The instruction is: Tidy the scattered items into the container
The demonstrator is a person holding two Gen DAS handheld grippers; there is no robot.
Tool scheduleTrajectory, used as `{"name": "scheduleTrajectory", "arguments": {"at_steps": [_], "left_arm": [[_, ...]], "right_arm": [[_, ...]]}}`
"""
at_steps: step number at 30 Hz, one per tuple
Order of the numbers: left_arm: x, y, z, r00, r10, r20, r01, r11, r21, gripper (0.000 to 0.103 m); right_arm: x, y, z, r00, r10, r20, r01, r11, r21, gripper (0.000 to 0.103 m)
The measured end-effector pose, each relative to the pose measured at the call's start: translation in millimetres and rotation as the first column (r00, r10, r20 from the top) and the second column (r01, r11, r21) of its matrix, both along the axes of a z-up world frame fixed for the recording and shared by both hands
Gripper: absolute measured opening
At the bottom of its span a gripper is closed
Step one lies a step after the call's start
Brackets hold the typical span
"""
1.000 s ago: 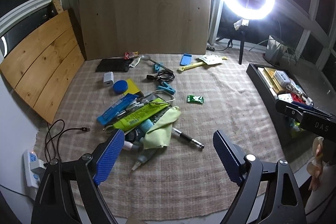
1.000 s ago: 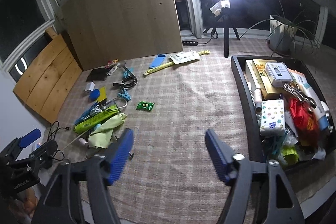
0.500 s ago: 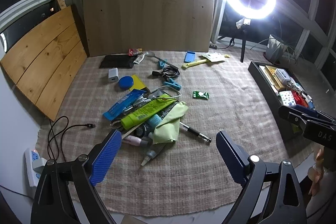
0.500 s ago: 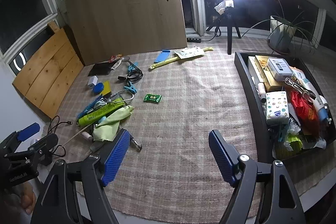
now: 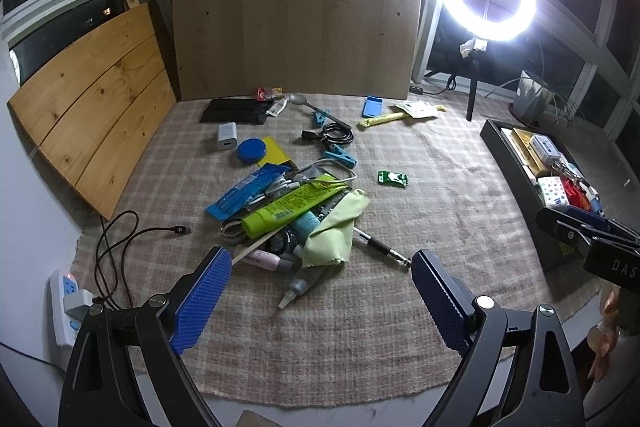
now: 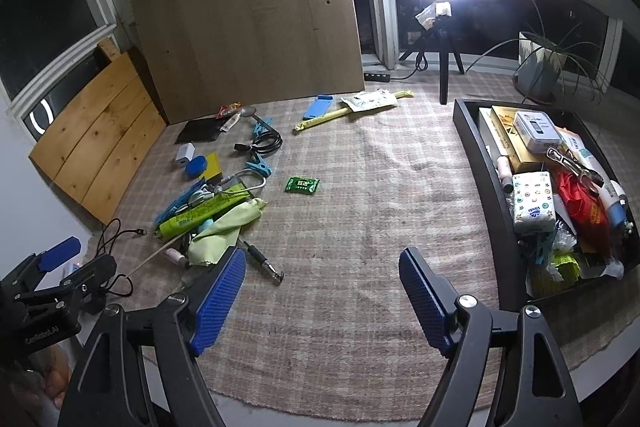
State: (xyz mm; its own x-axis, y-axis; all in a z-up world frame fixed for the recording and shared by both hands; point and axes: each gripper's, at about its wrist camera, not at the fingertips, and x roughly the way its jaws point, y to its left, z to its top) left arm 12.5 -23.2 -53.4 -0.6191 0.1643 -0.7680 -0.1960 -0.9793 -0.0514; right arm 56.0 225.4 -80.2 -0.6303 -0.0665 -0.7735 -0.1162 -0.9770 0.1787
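With your left gripper (image 5: 320,291) and right gripper (image 6: 322,291) both spread wide and empty, take the limp, light green cloth (image 5: 334,227) topping the pile on the mat (image 5: 440,187) by a bunched fold, then carry it to the tray (image 6: 480,163).

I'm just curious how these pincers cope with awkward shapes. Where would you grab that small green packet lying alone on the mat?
The green packet lies flat, apart from the pile. Probably come straight down with the open left tool and pinch across its short width; its long edges are free.
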Motion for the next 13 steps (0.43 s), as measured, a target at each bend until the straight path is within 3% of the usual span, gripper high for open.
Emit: {"name": "scheduleTrajectory", "arguments": {"at_steps": [13], "left_arm": [[-12.4,5.4,-12.0,0.999,-0.007,0.043,0.008,1.000,-0.011,0.094]], "right_arm": [[-5.3,4.6,-12.6,0.999,-0.006,0.036,0.007,1.000,-0.012,0.076]]}}
